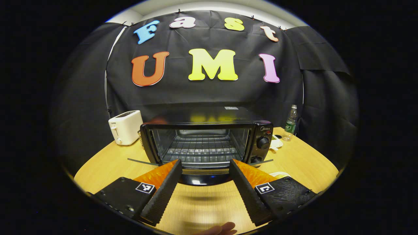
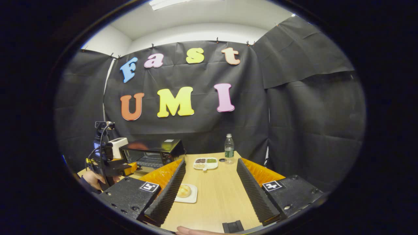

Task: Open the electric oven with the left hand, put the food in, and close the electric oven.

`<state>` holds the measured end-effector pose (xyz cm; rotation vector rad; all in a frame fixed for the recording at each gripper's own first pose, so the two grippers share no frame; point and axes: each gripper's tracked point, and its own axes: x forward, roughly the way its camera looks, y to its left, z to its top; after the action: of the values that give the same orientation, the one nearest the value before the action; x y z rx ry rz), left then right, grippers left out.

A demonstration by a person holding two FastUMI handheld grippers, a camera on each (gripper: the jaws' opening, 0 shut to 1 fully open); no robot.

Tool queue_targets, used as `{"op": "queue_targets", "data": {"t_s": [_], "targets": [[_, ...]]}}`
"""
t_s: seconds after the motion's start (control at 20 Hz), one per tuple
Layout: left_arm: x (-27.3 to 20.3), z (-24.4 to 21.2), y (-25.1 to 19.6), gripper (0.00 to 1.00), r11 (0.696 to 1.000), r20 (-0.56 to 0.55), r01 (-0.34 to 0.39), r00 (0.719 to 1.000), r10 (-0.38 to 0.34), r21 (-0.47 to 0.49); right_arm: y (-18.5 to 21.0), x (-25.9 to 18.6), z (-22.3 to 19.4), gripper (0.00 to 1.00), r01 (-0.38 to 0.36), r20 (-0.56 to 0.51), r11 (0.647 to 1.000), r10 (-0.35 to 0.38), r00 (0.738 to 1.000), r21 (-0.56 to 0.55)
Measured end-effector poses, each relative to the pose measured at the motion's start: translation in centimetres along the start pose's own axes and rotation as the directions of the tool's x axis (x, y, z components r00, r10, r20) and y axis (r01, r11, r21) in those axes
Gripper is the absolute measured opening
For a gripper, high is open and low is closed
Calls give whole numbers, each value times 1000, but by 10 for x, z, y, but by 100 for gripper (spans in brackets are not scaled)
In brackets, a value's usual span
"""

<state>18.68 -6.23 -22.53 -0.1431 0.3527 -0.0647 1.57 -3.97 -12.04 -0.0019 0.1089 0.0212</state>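
On the bench (image 1: pixel 107 166), far left in the left gripper view, a white toaster (image 1: pixel 125 126) stands just beside the electric oven (image 1: pixel 205 140). The oven door (image 1: pixel 202 176) is already down, lying flat toward the camera, and the wire rack (image 1: pixel 200 148) inside looks bare. The left tongs (image 1: pixel 205 186) are spread wide, holding nothing, hovering just in front of the lowered door. Right of the oven: a small white dish, then a bottle (image 1: pixel 290 123) near the bench's back edge.

In the right gripper view, same order. At far left a hand (image 2: pixel 93 179) holds the left tongs close to the open oven (image 2: pixel 152 152). The right tongs (image 2: pixel 209 191) are also wide apart, empty, well clear of the oven. The food, a bread roll (image 2: pixel 183 190), sits on a small white plate (image 2: pixel 192 197) on the bench, just beside the right tongs' left finger and not yet touched. Farther back, a divided tray (image 2: pixel 205 164) of assorted items, then the bottle (image 2: pixel 229 148).

Judgement on progress: opening is done. Remaining: pick up the roll (or its plate), carry it leftward onto the rack, withdraw, lift the door shut. Roughly a third complete.
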Motion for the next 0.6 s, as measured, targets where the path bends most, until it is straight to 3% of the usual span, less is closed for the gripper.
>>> {"op": "queue_targets", "data": {"t_s": [0.45, 0.5, 0.55, 0.6], "targets": [[2, -11, 0, 96, 1000, -78, 3, 997, -4, -18, 13, 7, -11, 96, -21, -19, 999, 20, 1000, -48], [1, -13, -1, 85, 1000, -90, 3, 996, -5, -20, 16, 8, -13, 96, -23, -23, 998, 22, 999, -57], [2, -15, -2, 95, 1000, -110, 1, 994, -4, -31, 19, 8, -15, 96, -29, -26, 997, 27, 999, -68], [2, -21, -4, 95, 999, -134, 1, 991, -6, -36, 23, 8, -16, 97, -36, -25, 996, 34, 999, -76]]}}
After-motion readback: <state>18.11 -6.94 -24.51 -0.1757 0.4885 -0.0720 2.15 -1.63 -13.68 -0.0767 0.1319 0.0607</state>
